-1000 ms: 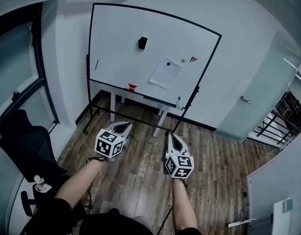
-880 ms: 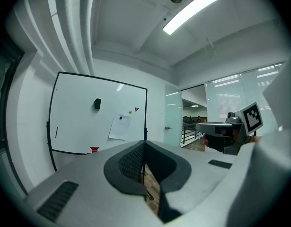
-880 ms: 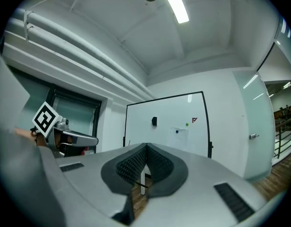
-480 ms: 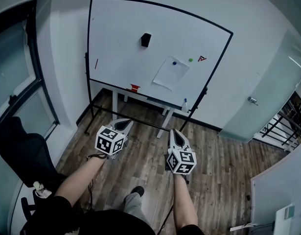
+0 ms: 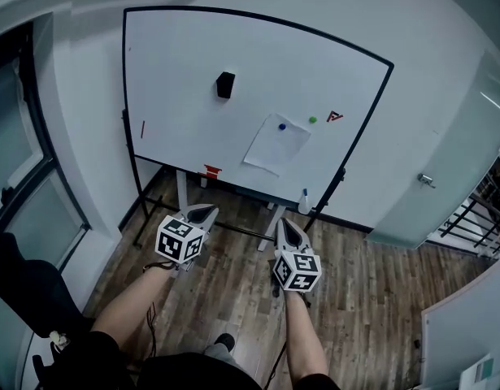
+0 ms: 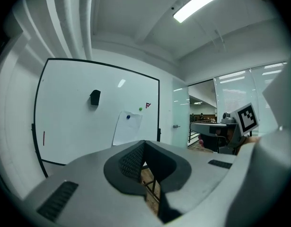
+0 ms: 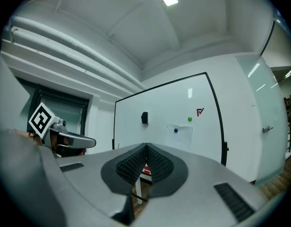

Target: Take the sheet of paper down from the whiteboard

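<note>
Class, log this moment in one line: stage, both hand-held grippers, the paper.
stage: pre-grasp | left hand-held gripper: shut, empty | right hand-held gripper: shut, empty | sheet of paper: pinned on whiteboard by blue magnet, untouched

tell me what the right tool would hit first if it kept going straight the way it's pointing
Most likely the whiteboard, at or below the black block, left of the sheet of paper. The right tool points roughly level at it and nothing else shows in between, though depth is hard to judge.
</note>
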The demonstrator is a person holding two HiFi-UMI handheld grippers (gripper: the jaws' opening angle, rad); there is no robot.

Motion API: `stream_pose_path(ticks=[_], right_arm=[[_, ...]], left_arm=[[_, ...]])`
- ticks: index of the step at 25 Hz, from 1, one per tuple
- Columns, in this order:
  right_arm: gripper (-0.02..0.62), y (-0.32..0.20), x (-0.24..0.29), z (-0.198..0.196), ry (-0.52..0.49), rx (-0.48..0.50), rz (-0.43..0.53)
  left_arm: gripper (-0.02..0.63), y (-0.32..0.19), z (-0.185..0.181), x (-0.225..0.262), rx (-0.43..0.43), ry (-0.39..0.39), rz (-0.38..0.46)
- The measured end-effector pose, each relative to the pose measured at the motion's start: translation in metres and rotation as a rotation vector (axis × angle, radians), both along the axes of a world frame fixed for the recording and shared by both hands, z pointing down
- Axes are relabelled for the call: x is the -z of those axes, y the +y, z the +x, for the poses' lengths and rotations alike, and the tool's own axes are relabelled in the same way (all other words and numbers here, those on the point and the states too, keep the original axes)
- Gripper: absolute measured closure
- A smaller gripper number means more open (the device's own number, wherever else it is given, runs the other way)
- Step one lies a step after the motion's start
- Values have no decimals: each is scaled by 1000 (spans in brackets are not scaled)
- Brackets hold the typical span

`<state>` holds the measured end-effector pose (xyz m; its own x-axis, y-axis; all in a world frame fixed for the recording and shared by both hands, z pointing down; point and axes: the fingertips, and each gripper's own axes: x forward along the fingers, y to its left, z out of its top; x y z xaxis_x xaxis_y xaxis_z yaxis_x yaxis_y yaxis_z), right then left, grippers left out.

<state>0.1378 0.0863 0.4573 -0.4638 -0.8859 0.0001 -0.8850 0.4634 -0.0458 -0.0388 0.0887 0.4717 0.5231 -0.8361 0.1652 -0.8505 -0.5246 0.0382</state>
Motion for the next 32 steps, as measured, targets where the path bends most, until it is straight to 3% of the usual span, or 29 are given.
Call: stream_pose_path(ticks=[8, 16, 32], right_arm=[[571, -90, 10, 38, 14, -11, 14], [571, -144, -2, 63, 10, -17, -13], [571, -241, -9, 40, 36, -50, -26]], left_arm=[[598, -98, 33, 15, 20, -8, 26], [598, -149, 51, 11, 33, -12, 22], [598, -256, 34, -3, 8, -9, 4]])
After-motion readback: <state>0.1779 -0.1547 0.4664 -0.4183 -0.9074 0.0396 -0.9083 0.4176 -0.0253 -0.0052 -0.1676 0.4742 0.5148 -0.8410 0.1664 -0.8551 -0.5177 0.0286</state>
